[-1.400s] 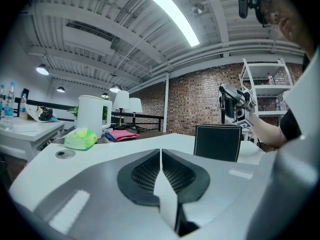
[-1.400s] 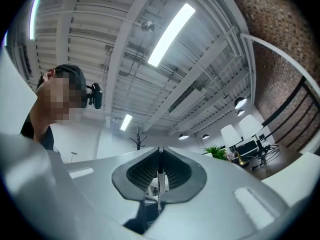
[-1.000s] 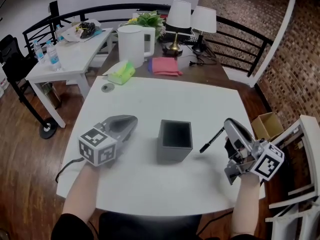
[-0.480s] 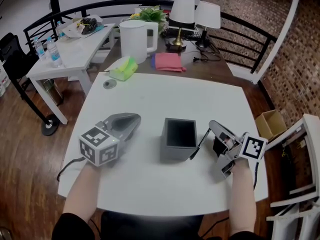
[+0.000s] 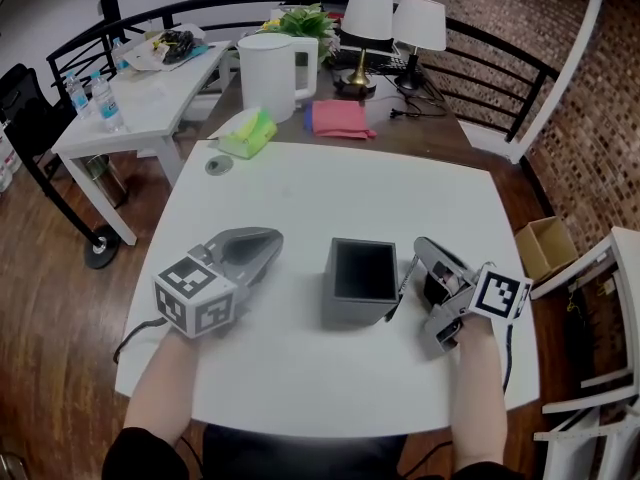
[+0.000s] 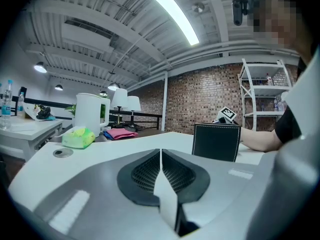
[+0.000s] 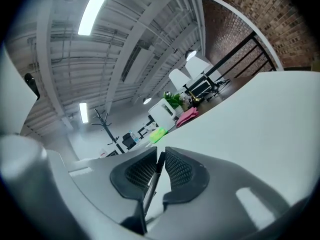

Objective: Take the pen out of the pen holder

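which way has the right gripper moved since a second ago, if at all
Yes: the right gripper has come left toward the pen holder and down; its jaws have just been opening, pen between them.

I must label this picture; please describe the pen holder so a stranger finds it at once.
Look at the white table, near its middle. The holder stands there: the only dark, square, open-topped box, with a thin pen beside it.

White table (image 5: 330, 198) across centre of frame. Dark square pen holder (image 5: 360, 280) upright at middle, open top up. Small round grey disc (image 5: 218, 166) near upper-left corner.
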Demonstrator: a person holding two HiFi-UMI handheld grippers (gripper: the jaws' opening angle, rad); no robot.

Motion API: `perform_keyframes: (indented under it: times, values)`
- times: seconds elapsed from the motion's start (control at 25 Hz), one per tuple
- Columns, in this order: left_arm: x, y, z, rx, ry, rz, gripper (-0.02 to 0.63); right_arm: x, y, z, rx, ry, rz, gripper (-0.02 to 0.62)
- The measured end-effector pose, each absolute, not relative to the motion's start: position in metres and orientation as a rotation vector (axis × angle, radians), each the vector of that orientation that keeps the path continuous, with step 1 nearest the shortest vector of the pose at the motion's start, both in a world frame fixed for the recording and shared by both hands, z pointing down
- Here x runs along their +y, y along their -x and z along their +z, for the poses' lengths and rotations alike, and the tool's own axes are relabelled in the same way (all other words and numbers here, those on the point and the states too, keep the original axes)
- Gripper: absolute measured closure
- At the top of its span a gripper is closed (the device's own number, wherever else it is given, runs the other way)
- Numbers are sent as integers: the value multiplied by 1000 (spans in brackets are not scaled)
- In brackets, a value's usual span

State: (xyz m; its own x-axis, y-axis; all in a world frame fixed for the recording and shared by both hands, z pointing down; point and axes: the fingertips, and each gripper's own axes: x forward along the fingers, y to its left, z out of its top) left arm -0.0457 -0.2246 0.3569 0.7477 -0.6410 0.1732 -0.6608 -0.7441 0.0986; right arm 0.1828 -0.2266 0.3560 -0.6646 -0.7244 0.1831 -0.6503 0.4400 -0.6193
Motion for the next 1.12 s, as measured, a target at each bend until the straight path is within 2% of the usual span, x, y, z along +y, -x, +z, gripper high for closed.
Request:
perform_keyframes:
  times: [0.48,0.72,1.12]
  values:
    - [-225,47,359,-1048,-2789,197,594,-223,-165,369,2825,1471,-622,497]
    - [-225,47,359,-1049,-2790,196,594,-220,-162,369,2856,1474,-573,463]
    - [-225,47,358,-1049,-2788,197,594,-222,-182,364,2812,1566,-498,482]
